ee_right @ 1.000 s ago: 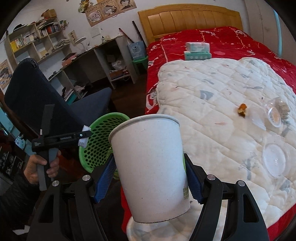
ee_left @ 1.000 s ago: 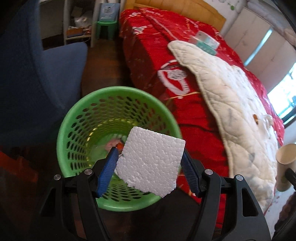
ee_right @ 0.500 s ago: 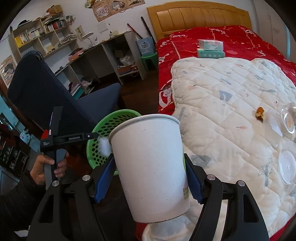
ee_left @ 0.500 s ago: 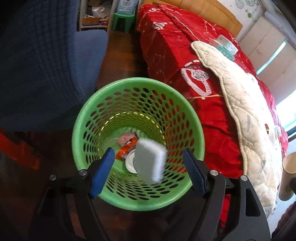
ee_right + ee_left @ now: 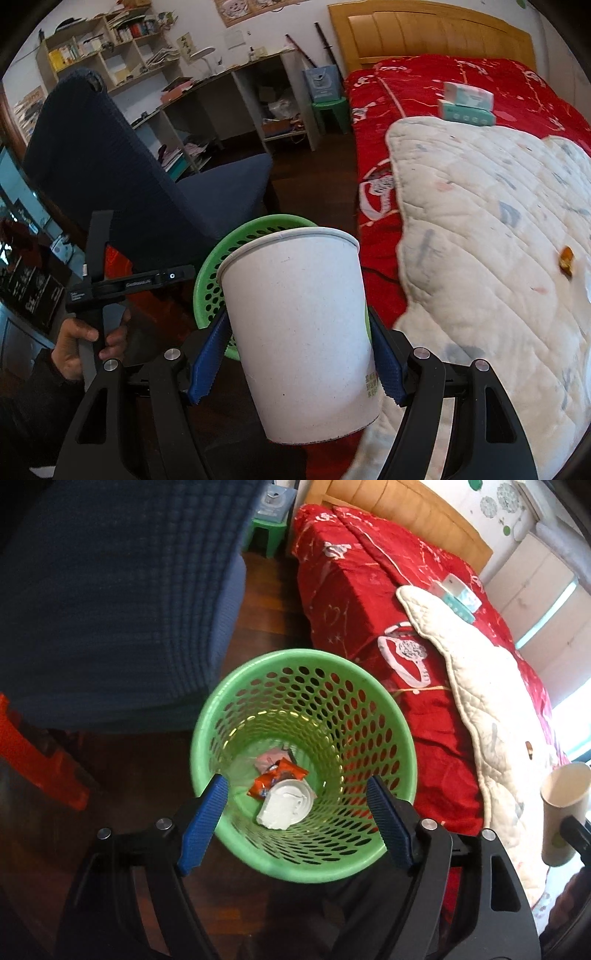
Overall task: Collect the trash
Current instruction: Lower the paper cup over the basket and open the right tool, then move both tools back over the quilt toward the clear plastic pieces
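Note:
A green perforated trash basket (image 5: 236, 705) stands on the floor beside the bed. My left gripper (image 5: 297, 814) is open and empty right above its near rim. Inside lie a white foam piece (image 5: 282, 806), an orange wrapper (image 5: 277, 777) and a pink scrap. My right gripper (image 5: 295, 354) is shut on a white paper cup (image 5: 299, 332), held upright over the bed edge just right of the basket (image 5: 258, 225). The cup also shows in the left wrist view (image 5: 561, 808) at the far right.
A dark blue chair (image 5: 122, 602) stands close left of the basket (image 5: 122, 184). The bed with a red cover (image 5: 369, 590) and a white quilt (image 5: 498, 229) lies to the right. An orange scrap (image 5: 567, 256) lies on the quilt. Tissue boxes (image 5: 467, 103) sit farther back.
My left gripper opened and let go of the white foam piece, which fell into the basket. My right gripper moved left toward the basket with the cup.

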Demonstrator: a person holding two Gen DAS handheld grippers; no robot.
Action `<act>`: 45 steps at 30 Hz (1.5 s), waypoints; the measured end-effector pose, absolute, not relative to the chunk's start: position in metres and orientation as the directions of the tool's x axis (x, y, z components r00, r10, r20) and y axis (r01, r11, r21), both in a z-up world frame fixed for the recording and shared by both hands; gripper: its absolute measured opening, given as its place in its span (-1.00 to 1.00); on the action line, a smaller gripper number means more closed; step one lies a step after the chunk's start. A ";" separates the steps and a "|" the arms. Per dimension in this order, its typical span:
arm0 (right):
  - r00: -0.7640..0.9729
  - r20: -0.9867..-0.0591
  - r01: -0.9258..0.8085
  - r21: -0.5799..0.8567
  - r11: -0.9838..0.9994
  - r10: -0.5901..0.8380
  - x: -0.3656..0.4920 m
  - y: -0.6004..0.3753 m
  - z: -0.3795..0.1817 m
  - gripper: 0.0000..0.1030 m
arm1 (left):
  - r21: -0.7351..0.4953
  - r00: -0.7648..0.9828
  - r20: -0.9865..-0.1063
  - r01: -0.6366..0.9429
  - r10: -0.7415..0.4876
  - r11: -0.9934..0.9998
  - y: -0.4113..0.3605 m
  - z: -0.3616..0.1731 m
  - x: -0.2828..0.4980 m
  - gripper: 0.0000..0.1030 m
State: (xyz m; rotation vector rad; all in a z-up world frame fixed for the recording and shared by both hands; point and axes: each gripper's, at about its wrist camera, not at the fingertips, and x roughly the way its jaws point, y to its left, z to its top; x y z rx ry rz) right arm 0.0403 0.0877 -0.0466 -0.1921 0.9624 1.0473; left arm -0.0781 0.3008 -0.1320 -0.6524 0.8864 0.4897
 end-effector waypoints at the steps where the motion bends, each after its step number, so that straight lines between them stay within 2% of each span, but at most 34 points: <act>1: 0.146 -0.750 -0.803 0.291 0.520 0.645 0.041 0.092 -0.048 0.33 | -0.314 0.547 -0.828 -0.637 0.125 0.704 0.301 -0.131 -0.080 0.48; 18: 0.056 -0.798 -0.810 0.315 0.495 0.601 0.037 0.192 -0.092 0.35 | -0.340 0.551 -0.823 -0.671 0.137 0.659 0.317 -0.130 -0.111 0.48; 22: 0.044 -0.787 -0.794 0.346 0.499 0.616 0.037 0.197 -0.097 0.52 | -0.342 0.550 -0.825 -0.671 0.132 0.658 0.316 -0.131 -0.111 0.48; 26: 0.046 -0.777 -0.784 0.361 0.504 0.628 0.038 0.194 -0.094 0.52 | -0.341 0.551 -0.824 -0.667 0.131 0.662 0.315 -0.129 -0.109 0.48; 36: 0.134 -0.776 -0.755 0.323 0.571 0.616 0.051 0.136 -0.076 0.52 | -0.337 0.574 -0.812 -0.613 0.109 0.715 0.293 -0.116 -0.086 0.48; 45: 0.311 -0.793 -0.634 0.237 0.736 0.523 0.081 0.026 -0.070 0.52 | -0.330 0.585 -0.808 -0.547 0.069 0.769 0.262 -0.107 -0.054 0.48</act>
